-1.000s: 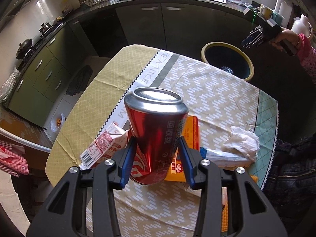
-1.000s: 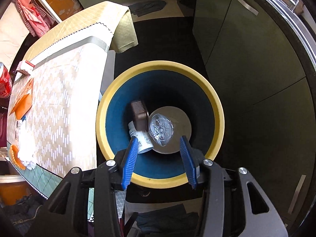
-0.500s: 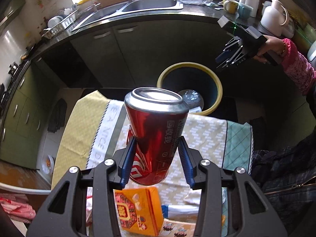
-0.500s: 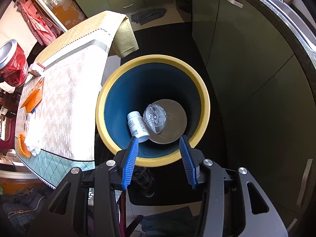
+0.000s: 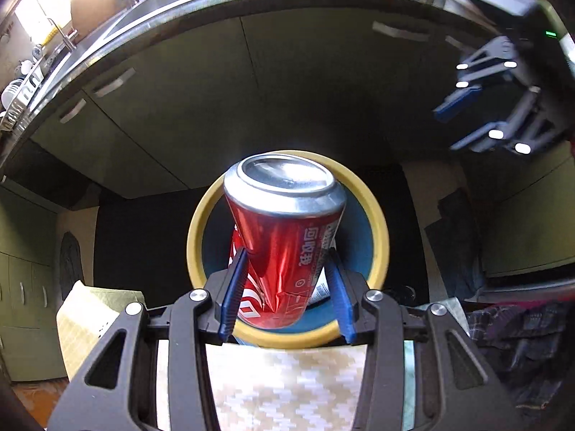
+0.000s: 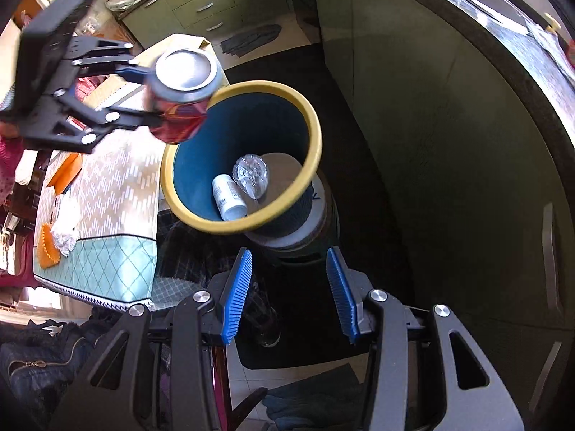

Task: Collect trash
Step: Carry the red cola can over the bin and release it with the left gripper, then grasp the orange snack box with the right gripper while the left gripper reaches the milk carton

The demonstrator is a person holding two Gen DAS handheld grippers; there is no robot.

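Observation:
My left gripper (image 5: 287, 280) is shut on a red soda can (image 5: 284, 237) and holds it over the near rim of the yellow-rimmed blue trash bin (image 5: 377, 222). In the right wrist view the can (image 6: 181, 86) hangs at the bin's left rim (image 6: 309, 115), held by the left gripper (image 6: 143, 93). A white pill bottle (image 6: 228, 197) and a crushed clear plastic bottle (image 6: 251, 176) lie in the bin. My right gripper (image 6: 289, 287) is open and empty, above the floor beside the bin. It also shows in the left wrist view (image 5: 463, 118) at the upper right.
The table with patterned cloth (image 6: 107, 186) stands left of the bin. On it lie crumpled tissue (image 6: 66, 230), an orange packet (image 6: 66, 172) and an orange wrapper (image 6: 46, 251). Green cabinets (image 5: 287, 89) curve behind the bin. Dark clothing (image 6: 43, 352) lies below the table.
My left gripper has carried the can from above the table out to the bin's rim. My right gripper has drawn back and away from the bin's mouth.

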